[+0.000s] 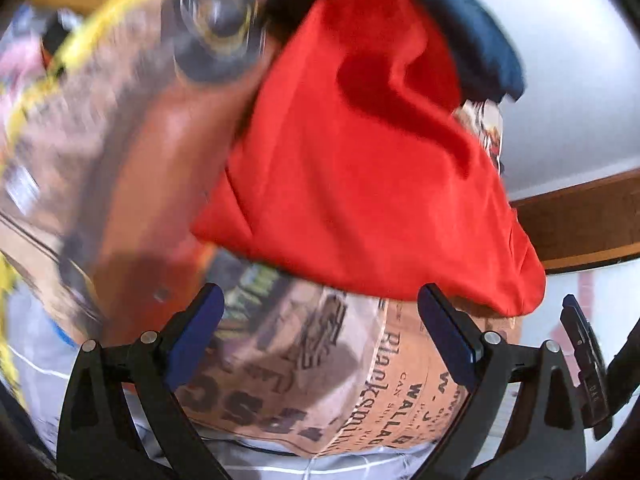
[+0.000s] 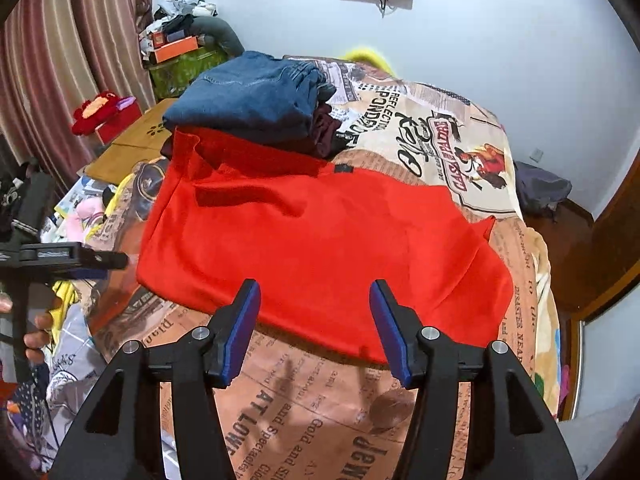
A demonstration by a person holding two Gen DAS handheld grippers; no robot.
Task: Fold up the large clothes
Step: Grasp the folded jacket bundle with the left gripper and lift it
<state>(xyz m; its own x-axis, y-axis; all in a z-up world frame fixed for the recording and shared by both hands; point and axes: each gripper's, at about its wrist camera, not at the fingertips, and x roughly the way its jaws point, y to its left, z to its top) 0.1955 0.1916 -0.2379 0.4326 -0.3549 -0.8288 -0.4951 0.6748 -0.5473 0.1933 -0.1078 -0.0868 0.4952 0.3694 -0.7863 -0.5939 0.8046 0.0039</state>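
A red garment lies folded flat on the bed's newspaper-print cover. Its far edge reaches a stack of folded clothes topped by blue jeans. My right gripper is open over the garment's near edge, with nothing pinched between the blue pads. In the blurred left wrist view the red garment fills the middle. My left gripper is wide open just short of its hem, holding nothing. The right wrist view shows the left gripper at the garment's left side, held by a hand.
A wooden board lies left of the stack, with a red box and piled boxes beyond it by the curtain. A dark bag sits on the floor at the right. Loose items crowd the bed's left edge.
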